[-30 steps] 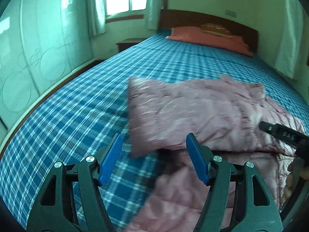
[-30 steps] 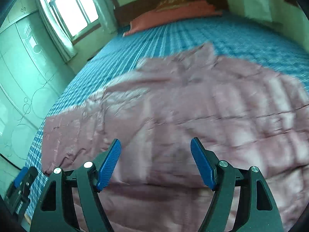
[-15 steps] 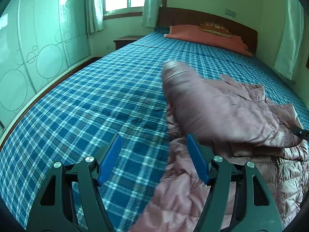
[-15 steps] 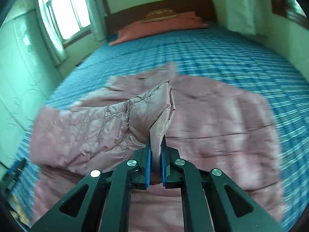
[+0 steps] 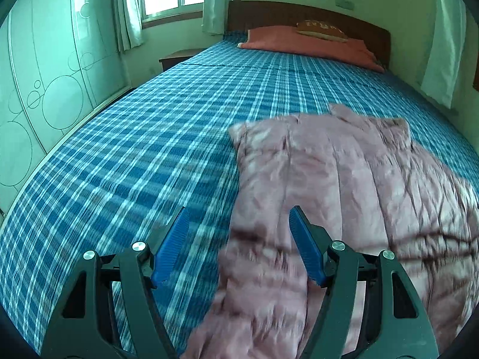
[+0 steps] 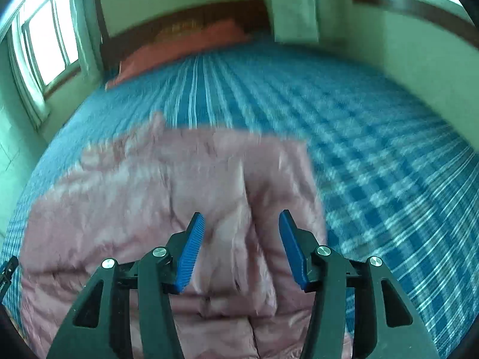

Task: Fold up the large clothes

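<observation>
A pink quilted jacket lies on the blue plaid bed, with one sleeve folded over its body. My left gripper is open and empty, just above the jacket's left edge. In the right wrist view the jacket fills the lower left, with the folded sleeve lying along its right side. My right gripper is open and empty, just above that sleeve. The right wrist view is blurred by motion.
A red pillow and a wooden headboard are at the far end of the bed. A wardrobe with circle patterns stands to the left, beside a nightstand. The blue plaid bed stretches right of the jacket.
My right gripper shut on the sleeve, carried it across the jacket, then opened and let it go. The sleeve now lies flat on the jacket. My left gripper stayed open.
</observation>
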The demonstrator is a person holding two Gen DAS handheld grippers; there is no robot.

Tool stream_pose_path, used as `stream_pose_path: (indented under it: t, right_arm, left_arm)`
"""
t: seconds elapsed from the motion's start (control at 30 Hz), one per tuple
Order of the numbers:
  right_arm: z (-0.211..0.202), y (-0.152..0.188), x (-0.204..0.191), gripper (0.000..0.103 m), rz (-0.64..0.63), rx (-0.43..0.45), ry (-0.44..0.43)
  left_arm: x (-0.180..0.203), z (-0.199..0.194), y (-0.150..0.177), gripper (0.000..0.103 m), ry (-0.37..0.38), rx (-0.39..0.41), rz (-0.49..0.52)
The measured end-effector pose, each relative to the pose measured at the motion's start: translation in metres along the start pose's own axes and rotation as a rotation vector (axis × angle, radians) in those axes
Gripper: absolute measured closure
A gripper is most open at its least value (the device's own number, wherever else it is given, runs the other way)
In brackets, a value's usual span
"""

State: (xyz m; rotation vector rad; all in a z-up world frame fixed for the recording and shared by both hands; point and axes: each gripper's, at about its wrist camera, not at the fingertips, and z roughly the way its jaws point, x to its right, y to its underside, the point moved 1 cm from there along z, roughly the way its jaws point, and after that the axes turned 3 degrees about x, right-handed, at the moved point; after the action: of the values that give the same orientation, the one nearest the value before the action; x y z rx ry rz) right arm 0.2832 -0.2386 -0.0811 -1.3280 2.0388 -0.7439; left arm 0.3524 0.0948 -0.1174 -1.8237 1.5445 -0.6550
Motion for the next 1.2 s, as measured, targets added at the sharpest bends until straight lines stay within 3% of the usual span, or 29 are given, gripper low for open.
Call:
stream_pose_path:
  t: [0.13,0.3,0.37,0.5,0.6,0.87,1.2]
  right_arm:
    - [0.027,-0.01,-0.027,0.051,-0.026,-0.024,-0.094]
    - [0.084,0.008,-0.049,0.05,-0.126,-0.147,-0.033]
    - [0.081,0.01,-0.052,0.05,-0.151,-0.136,-0.02]
    - [0.06,0.013,-0.048,0.05,-0.143,-0.088,0.015]
    - [0.073,0.026,-0.045,0.049,-0.178,-0.109,-0.004]
    - [0.014,0.027,-0.014,0.045,-0.111,-0.071,-0.028]
    - [-0.067,0.086,0.071,0.041,0.006,-0.125,0.033]
  left_arm:
    - [0.004,0.025,-0.02,0.034,0.006,-0.01,-0.023]
    - [0.013,0.069,-0.018,0.034,-0.054,-0.088,0.023]
    - [0.016,0.081,-0.011,0.034,-0.055,-0.13,0.045]
    - [0.008,0.069,-0.014,0.034,-0.079,-0.082,0.013]
    - [0.009,0.086,-0.009,0.033,-0.078,-0.132,0.028]
    - [-0.016,0.037,-0.007,0.033,-0.038,-0.113,-0.02]
    - [-0.093,-0.04,0.059,0.033,-0.044,-0.163,-0.164]
